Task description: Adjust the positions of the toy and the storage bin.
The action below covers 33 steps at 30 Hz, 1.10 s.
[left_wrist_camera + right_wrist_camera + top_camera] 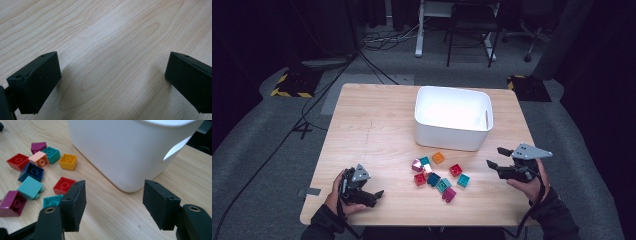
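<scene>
**Claws Poised Over a Scatter of Bricks**

On the near left of the tabletop (362, 125), the left claw (374, 194) rests low with its jaws spread wide over bare wood, gripping nothing. At centre, the toy bricks (439, 175) lie in a loose cluster just near of the white bin (453, 131), some touching, some apart; a yellow brick (68, 161) sits closest to the bin wall, a red brick (64, 185) nearest the right claw (494, 157). That claw hovers at the right, jaws parted and empty, aimed toward the cluster and the bin's near corner. The bricks look light, rigid and smooth-sided, likely to skid if nudged; a pinch across two flat opposite sides, below the stud, seems the surest hold.
</scene>
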{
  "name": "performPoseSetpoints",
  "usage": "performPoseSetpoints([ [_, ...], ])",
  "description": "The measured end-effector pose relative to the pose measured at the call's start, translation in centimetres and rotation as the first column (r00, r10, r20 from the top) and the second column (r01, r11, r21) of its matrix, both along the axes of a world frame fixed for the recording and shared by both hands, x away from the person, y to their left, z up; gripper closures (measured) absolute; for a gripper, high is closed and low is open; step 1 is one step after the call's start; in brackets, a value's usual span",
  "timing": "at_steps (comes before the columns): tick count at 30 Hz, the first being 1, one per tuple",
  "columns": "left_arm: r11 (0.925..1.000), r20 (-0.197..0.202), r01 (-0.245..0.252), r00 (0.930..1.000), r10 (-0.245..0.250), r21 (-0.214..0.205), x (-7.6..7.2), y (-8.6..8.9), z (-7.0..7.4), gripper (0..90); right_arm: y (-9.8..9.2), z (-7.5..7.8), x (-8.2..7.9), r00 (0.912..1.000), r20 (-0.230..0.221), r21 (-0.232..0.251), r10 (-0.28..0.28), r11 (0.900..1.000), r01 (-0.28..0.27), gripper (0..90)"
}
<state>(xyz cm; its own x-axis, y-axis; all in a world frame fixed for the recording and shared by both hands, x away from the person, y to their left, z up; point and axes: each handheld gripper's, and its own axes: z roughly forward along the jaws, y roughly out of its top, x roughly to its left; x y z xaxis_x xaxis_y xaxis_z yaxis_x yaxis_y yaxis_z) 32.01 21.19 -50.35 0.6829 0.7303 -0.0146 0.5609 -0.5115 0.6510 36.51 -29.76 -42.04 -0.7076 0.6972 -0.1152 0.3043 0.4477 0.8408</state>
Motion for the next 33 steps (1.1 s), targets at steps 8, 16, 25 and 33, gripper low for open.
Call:
performPoseSetpoints([
  [8, 1.0000, 0.000, -0.005, 1.0000, 0.005, -0.005, 0.0, 0.0, -0.1, 0.5, 0.2, 2.0, 1.1, 0.9997, 0.025, 0.017, 0.004, 0.9998, -0.005, 36.6],
  [16, 1.0000, -0.002, -0.003, 1.0000, 0.003, -0.007, 0.0, 0.0, -0.1, 0.6, 1.6, 4.4, 1.9, 0.9979, 0.059, -0.002, 0.025, 0.9997, -0.025, 37.9],
  [25, 0.9999, -0.001, -0.007, 1.0000, 0.007, -0.008, -0.1, 0.0, -0.1, 0.6, 3.9, 5.8, 2.6, 0.9950, 0.079, -0.020, 0.061, 0.9980, -0.059, 37.9],
  [33, 0.9999, -0.002, -0.007, 1.0000, 0.007, -0.008, -0.1, 0.0, -0.1, 0.6, 5.5, 6.2, 3.4, 0.9933, 0.082, -0.023, 0.081, 0.9965, -0.080, 38.0],
])
